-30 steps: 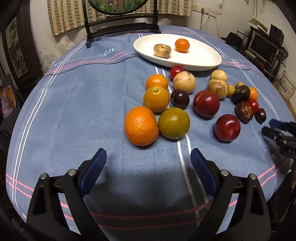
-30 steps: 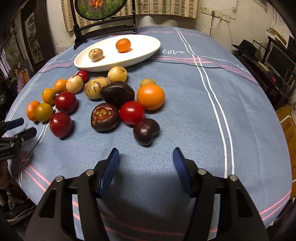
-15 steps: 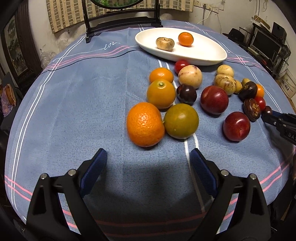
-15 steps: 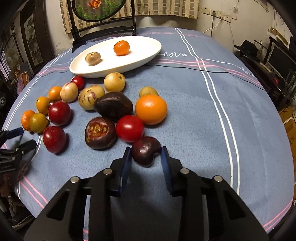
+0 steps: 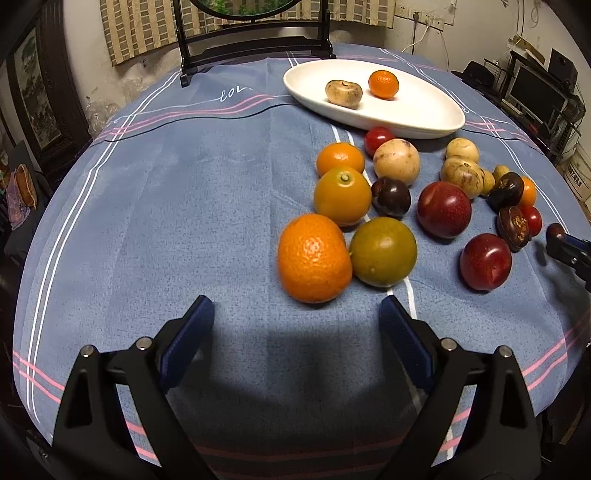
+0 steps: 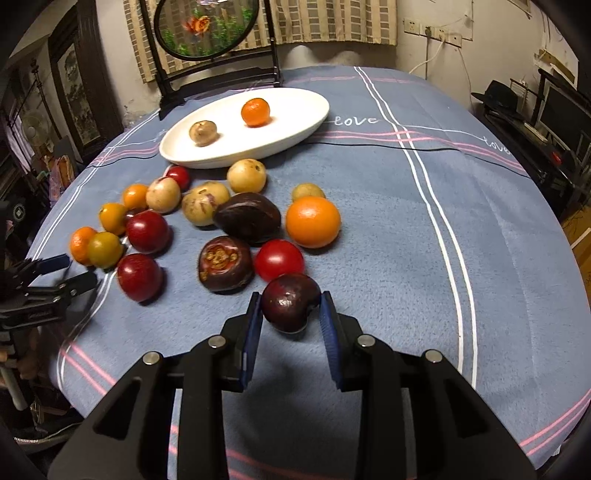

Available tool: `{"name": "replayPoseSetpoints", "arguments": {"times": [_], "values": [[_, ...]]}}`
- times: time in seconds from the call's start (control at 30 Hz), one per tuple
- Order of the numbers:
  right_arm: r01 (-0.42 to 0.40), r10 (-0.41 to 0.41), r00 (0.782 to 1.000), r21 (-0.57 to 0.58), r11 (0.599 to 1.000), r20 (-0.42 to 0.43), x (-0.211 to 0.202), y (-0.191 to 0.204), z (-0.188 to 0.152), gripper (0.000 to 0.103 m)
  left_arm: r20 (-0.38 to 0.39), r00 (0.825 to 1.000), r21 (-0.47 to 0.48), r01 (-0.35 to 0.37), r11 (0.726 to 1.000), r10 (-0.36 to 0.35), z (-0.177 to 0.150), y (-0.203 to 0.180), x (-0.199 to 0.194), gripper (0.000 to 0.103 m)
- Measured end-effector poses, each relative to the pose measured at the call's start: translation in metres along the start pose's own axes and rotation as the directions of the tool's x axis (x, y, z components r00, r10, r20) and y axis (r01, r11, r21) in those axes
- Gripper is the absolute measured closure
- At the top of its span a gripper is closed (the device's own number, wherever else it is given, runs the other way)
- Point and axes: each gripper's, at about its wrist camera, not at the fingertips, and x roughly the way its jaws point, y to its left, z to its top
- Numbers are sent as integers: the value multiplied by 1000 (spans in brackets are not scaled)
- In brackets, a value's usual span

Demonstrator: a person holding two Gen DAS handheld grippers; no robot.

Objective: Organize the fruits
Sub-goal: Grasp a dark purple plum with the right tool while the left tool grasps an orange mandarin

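Observation:
In the right wrist view, my right gripper (image 6: 291,296) is shut on a dark purple fruit (image 6: 290,304) at the near end of the fruit pile; both blue pads press its sides, and it sits low over the blue cloth. My left gripper (image 5: 296,306) stands open with nothing between its fingers, just short of a large orange (image 5: 313,258) and a greenish fruit (image 5: 383,251). A white oval plate (image 6: 295,122) at the back holds a small orange (image 6: 255,111) and a brown fruit (image 6: 202,132). Several red, yellow, orange and dark fruits lie loose between plate and grippers.
A dark wooden stand with a round screen (image 6: 207,33) rises behind the plate. The round table drops off at the near and right edges. Dark shelves with electronics (image 6: 554,110) stand to the right. Bare cloth spreads left of the oranges (image 5: 166,203).
My right gripper moved forward over the dark purple fruit and its jaws came together on it. My left gripper stayed open and about where it was.

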Motion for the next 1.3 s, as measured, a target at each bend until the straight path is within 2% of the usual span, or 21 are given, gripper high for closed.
{"name": "replayPoseSetpoints", "arguments": {"times": [0.1, 0.23, 0.3, 0.4, 0.53, 0.63, 1.0, 1.3], "values": [[-17, 17, 1000, -13, 1000, -3, -2, 2, -2, 71, 21, 1000, 25, -8, 1000, 7, 2, -2, 1, 12], [-33, 33, 999, -21, 999, -6, -3, 5, -2, 71, 36, 999, 82, -6, 997, 3, 6, -4, 3, 27], [-36, 36, 999, -23, 999, -5, -4, 5, -2, 71, 35, 999, 95, 5, 995, -8, 8, -3, 6, 30], [-40, 40, 999, -20, 999, -9, -3, 5, -1, 71, 36, 997, 103, 61, 993, -65, 11, 3, 8, 50], [-40, 40, 999, -16, 999, -21, 0, 5, -1, 71, 32, 995, 90, 95, 991, -98, 14, 5, 10, 54], [-44, 43, 999, -21, 999, -17, -2, 6, 0, 71, 38, 993, 94, 108, 990, -112, 15, 2, 9, 66], [-50, 50, 999, -24, 998, -1, -8, 7, 1, 71, 60, 991, 42, 115, 993, -117, 13, 7, -7, 66], [-76, 77, 997, -32, 997, 29, -19, 9, 2, 71, 111, 983, 67, 138, 988, -145, 18, -2, -34, 66]]}}
